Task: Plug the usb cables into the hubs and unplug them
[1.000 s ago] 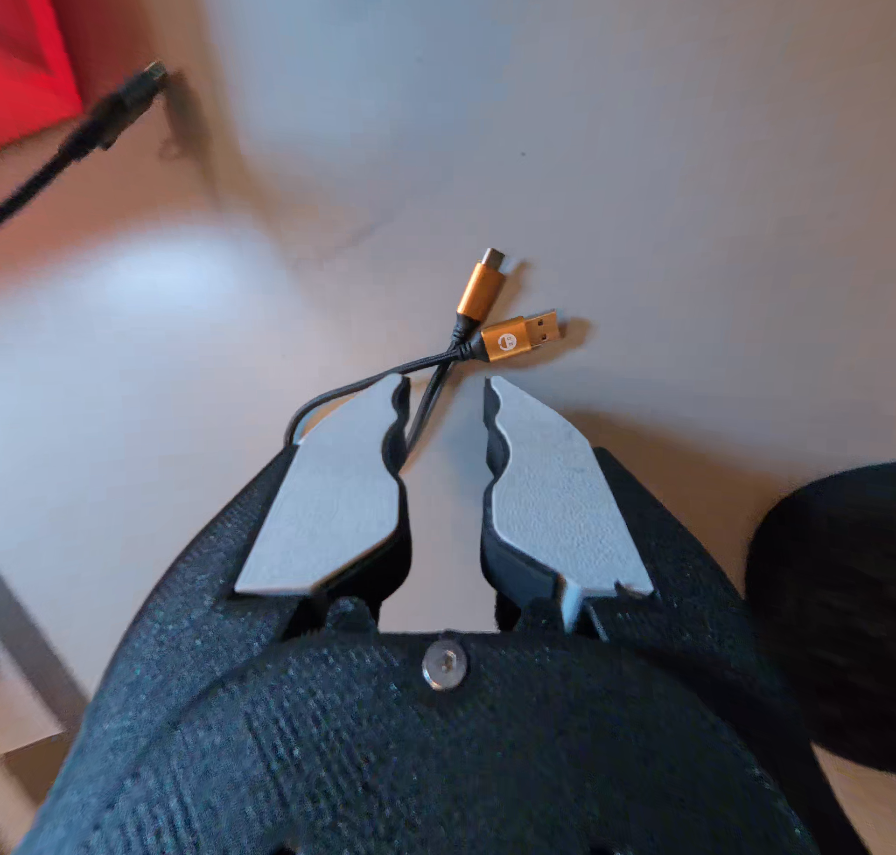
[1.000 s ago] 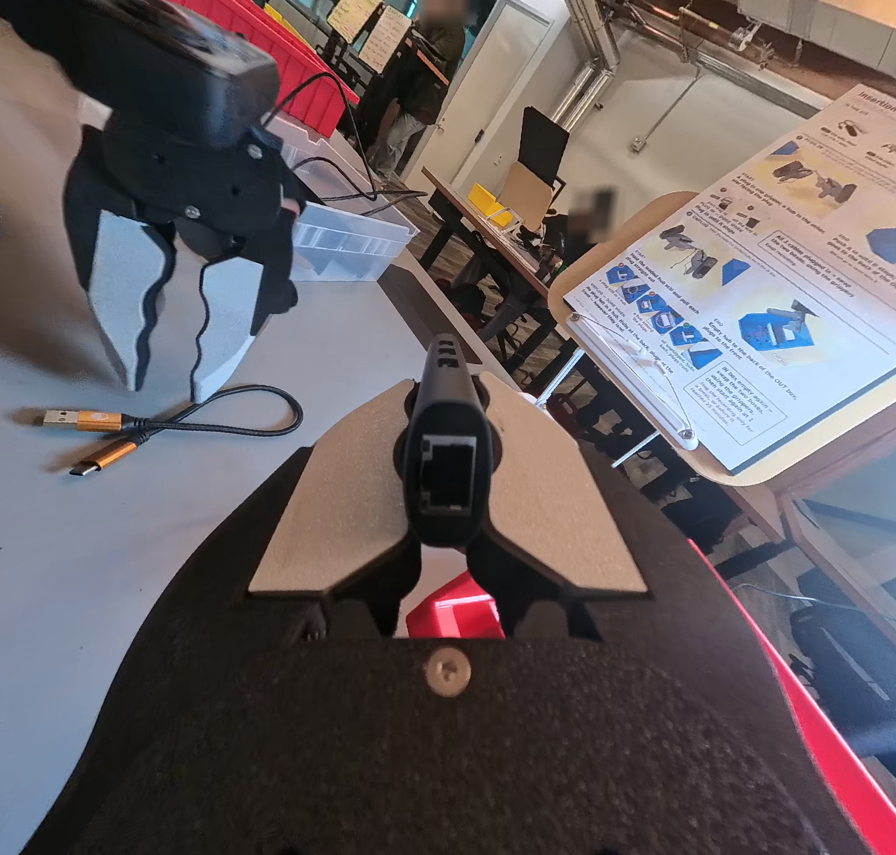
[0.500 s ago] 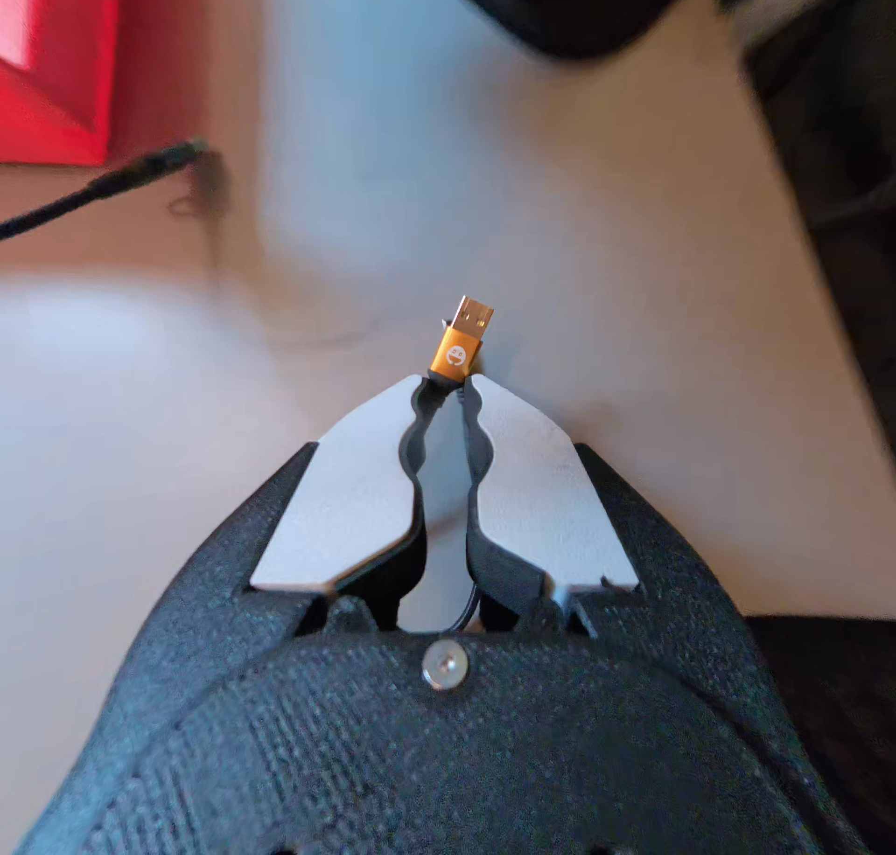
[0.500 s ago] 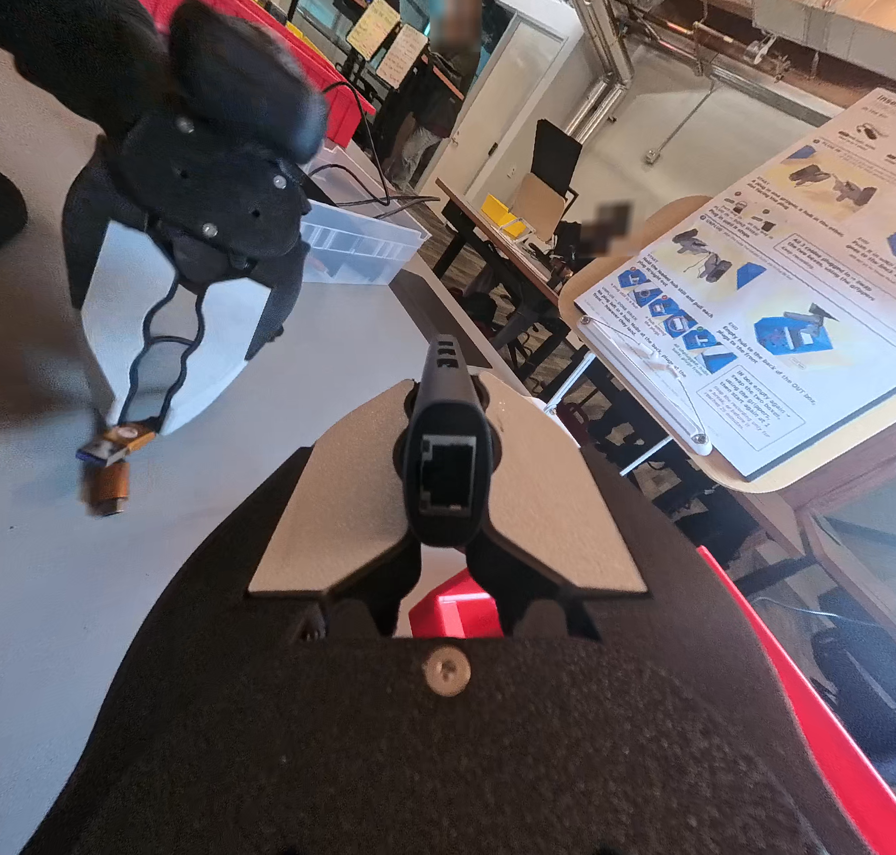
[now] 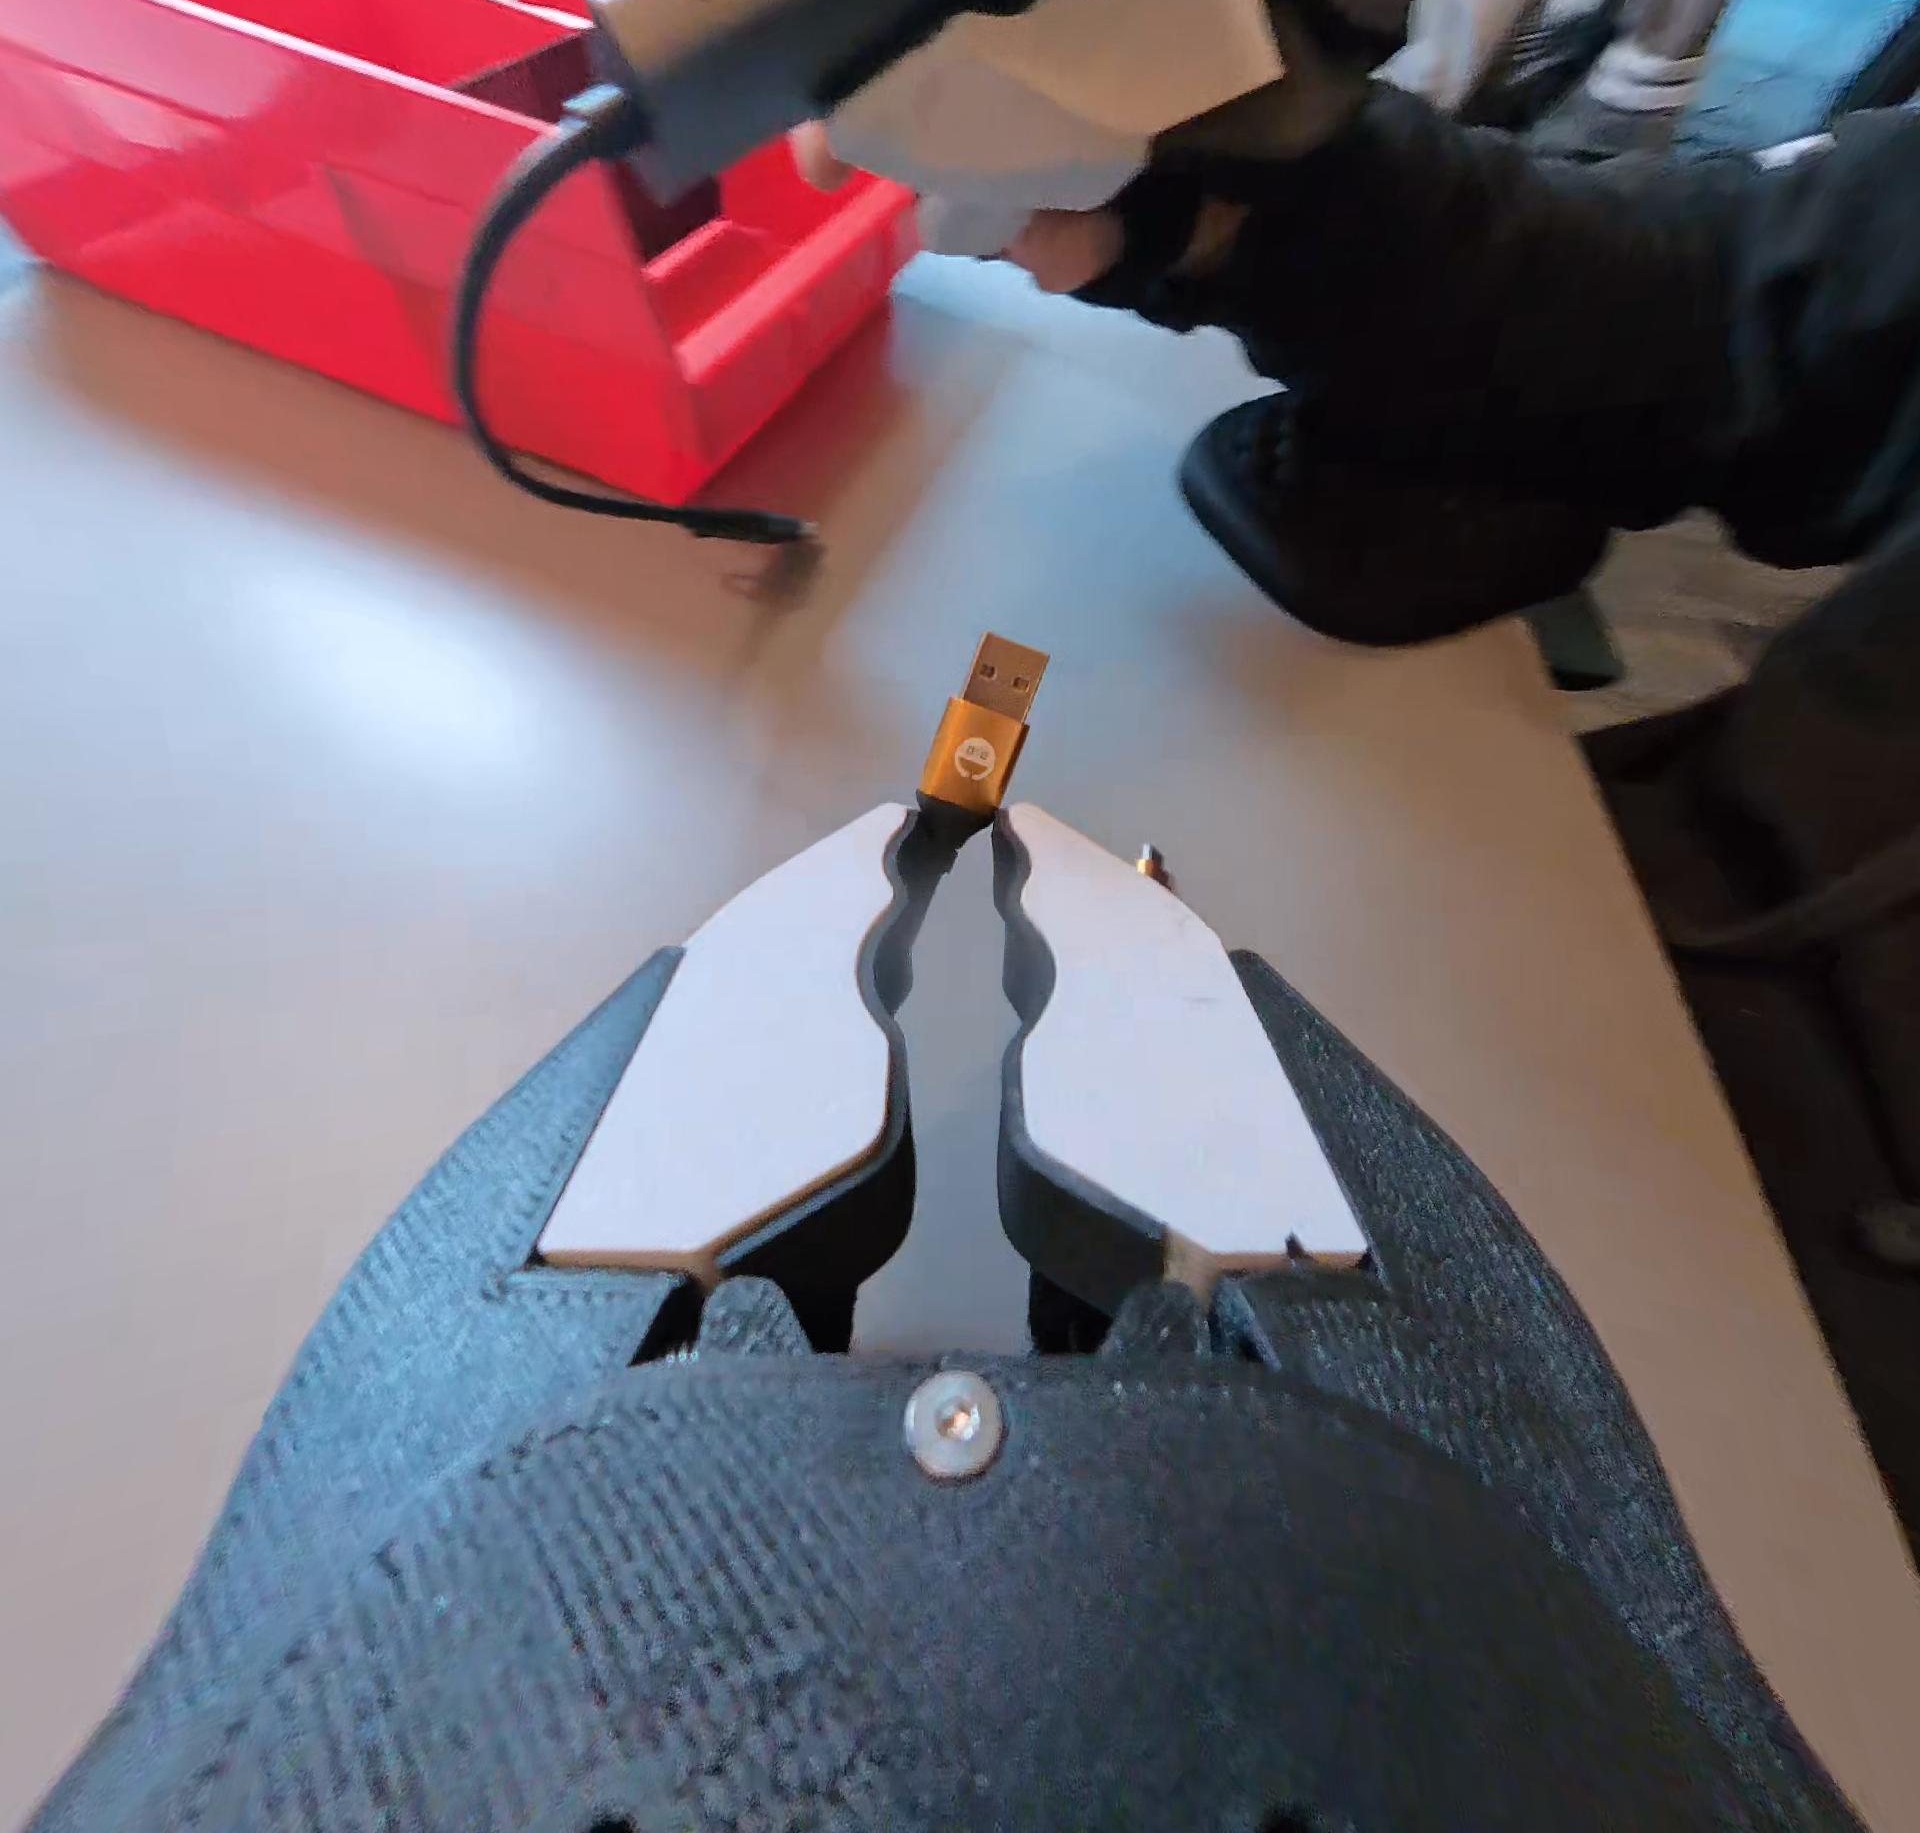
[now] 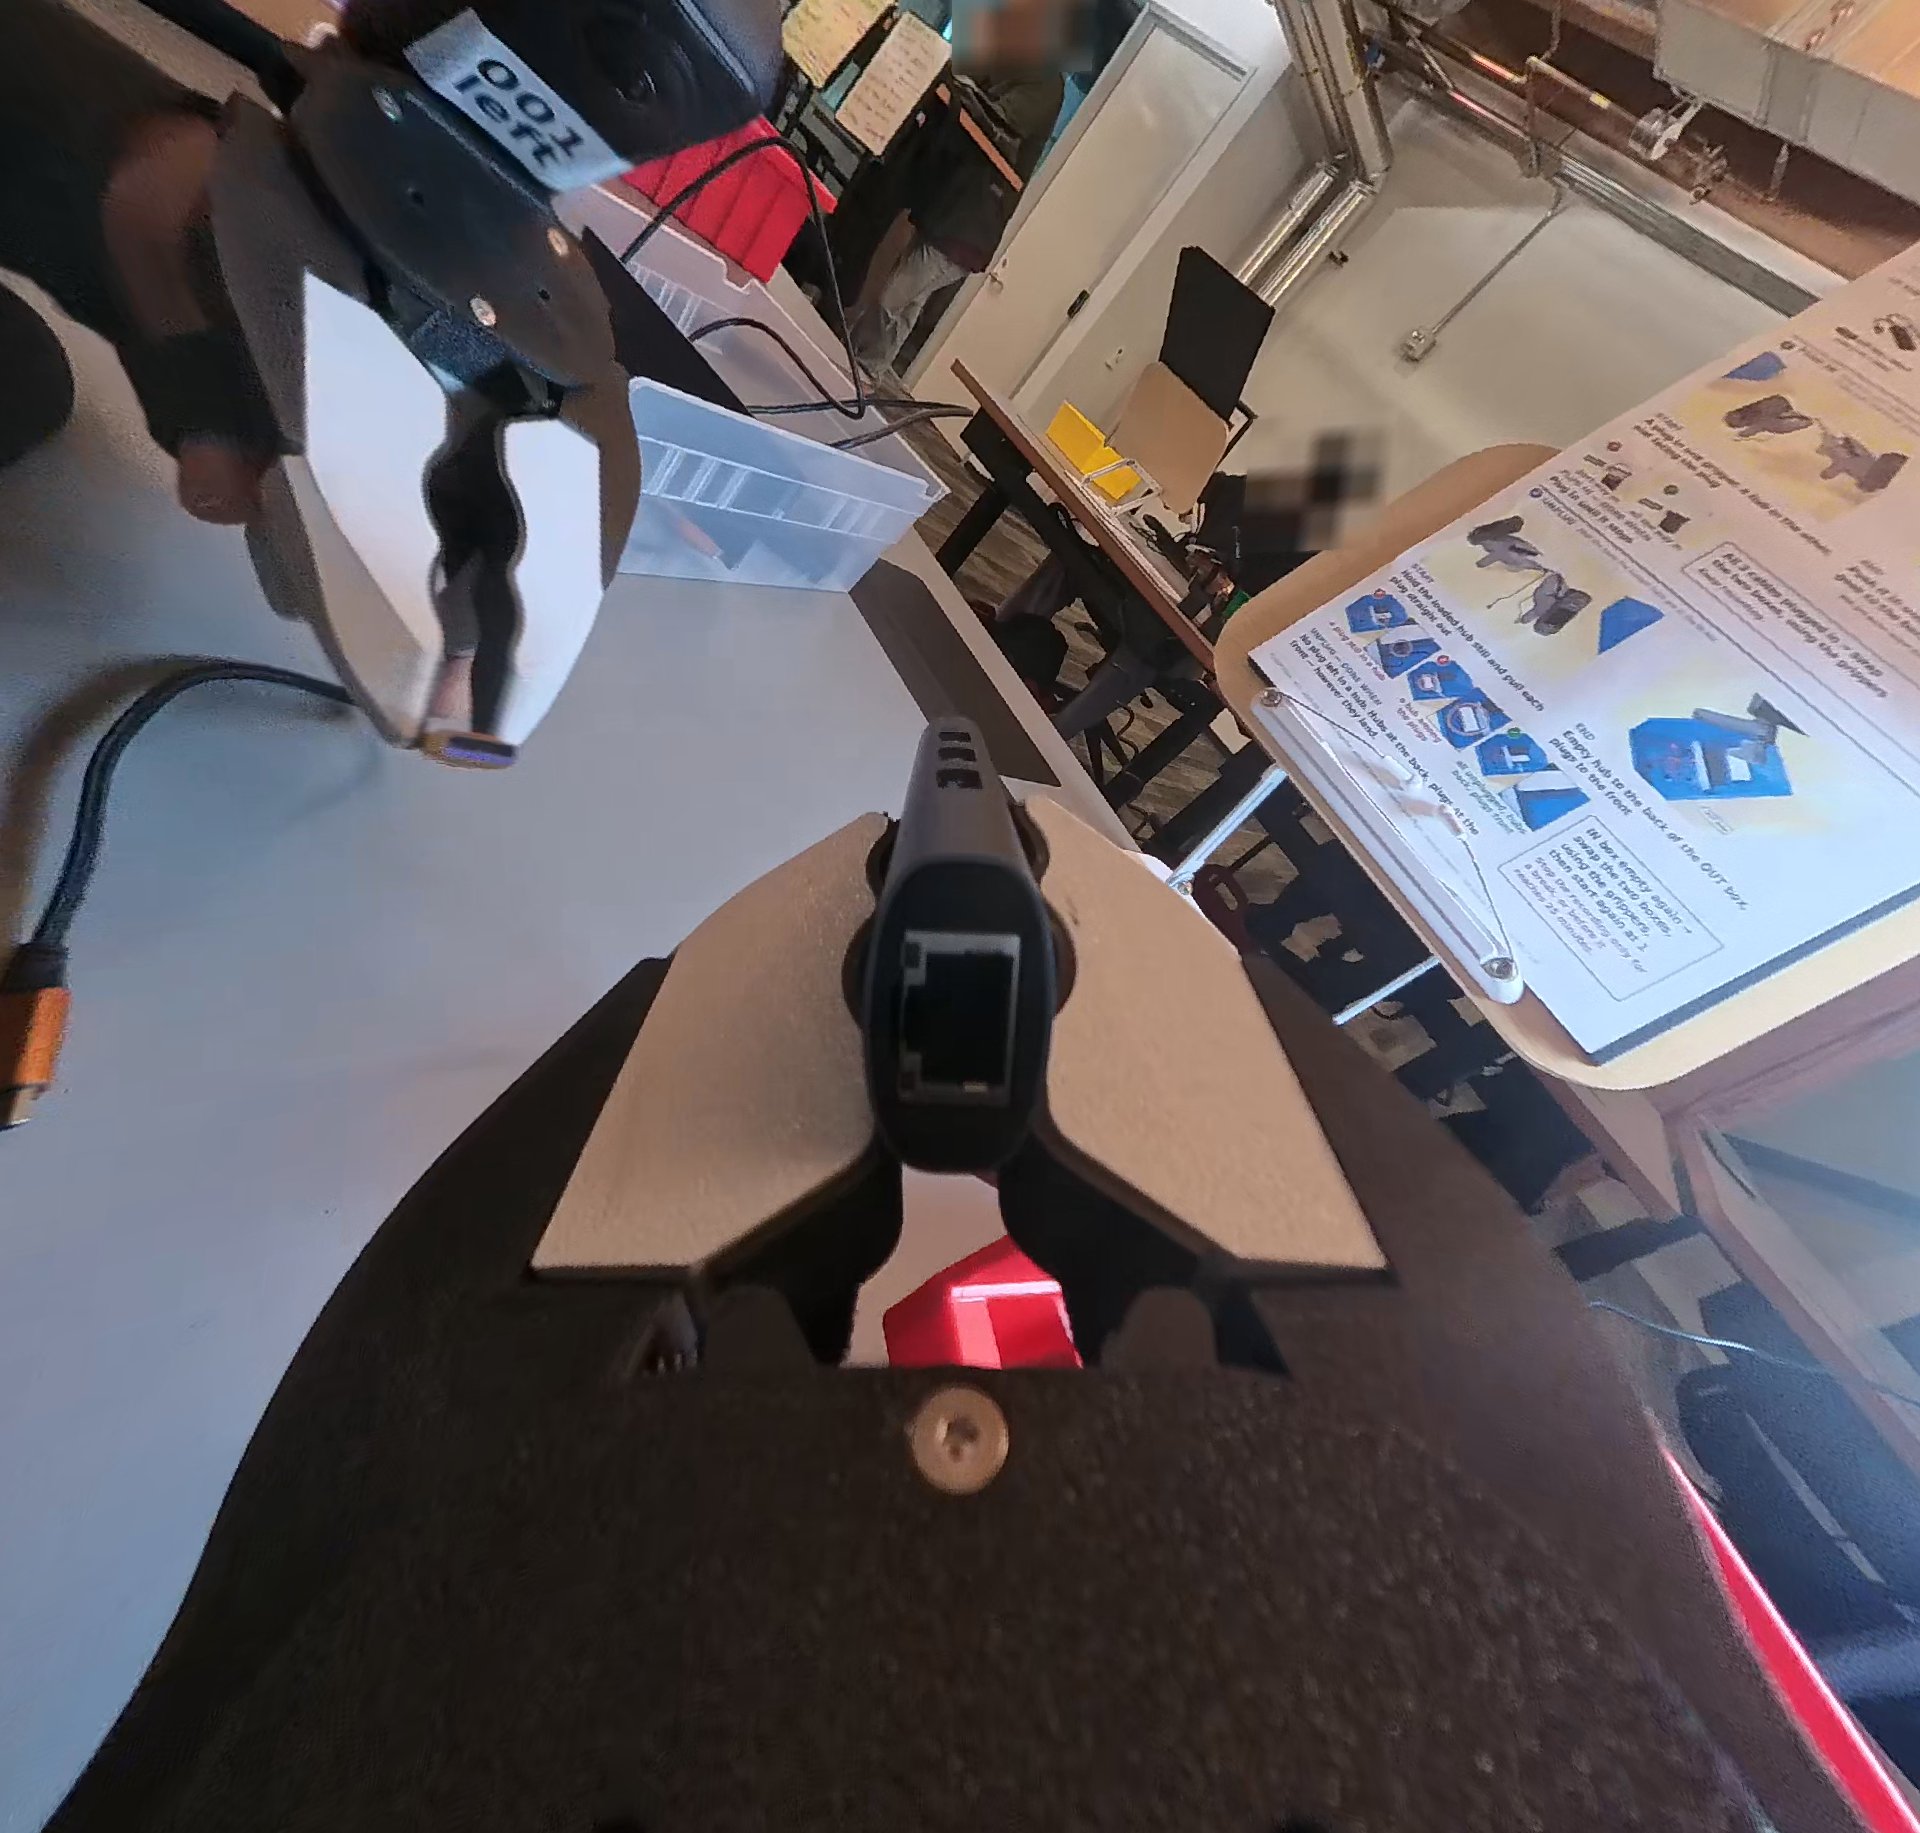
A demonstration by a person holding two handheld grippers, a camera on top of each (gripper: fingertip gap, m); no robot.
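My left gripper (image 5: 954,827) is shut on the black neck of an orange USB-A plug (image 5: 982,734), which points forward above the grey table (image 5: 312,848). My right gripper (image 6: 956,827) is shut on a dark grey hub (image 6: 961,962) with a square port facing the camera. In the left wrist view the hub (image 5: 727,58) is held up at the top, its short black lead (image 5: 478,329) dangling to the table. In the right wrist view the left gripper (image 6: 468,734) hangs at upper left. The cable's other orange plug (image 6: 31,1045) dangles at the left edge.
A red divided bin (image 5: 364,225) stands on the table beyond the hub. A clear plastic bin (image 6: 769,495) sits at the table's far edge. An instruction board (image 6: 1610,744) stands to the right. A black chair (image 5: 1382,536) is beside the table edge. One gripper's finger ends stand about 12 cm off the other's.
My left gripper shut on the orange USB-A plug, lifted it off the table and turned toward the hub. My right gripper kept its hold on the hub.
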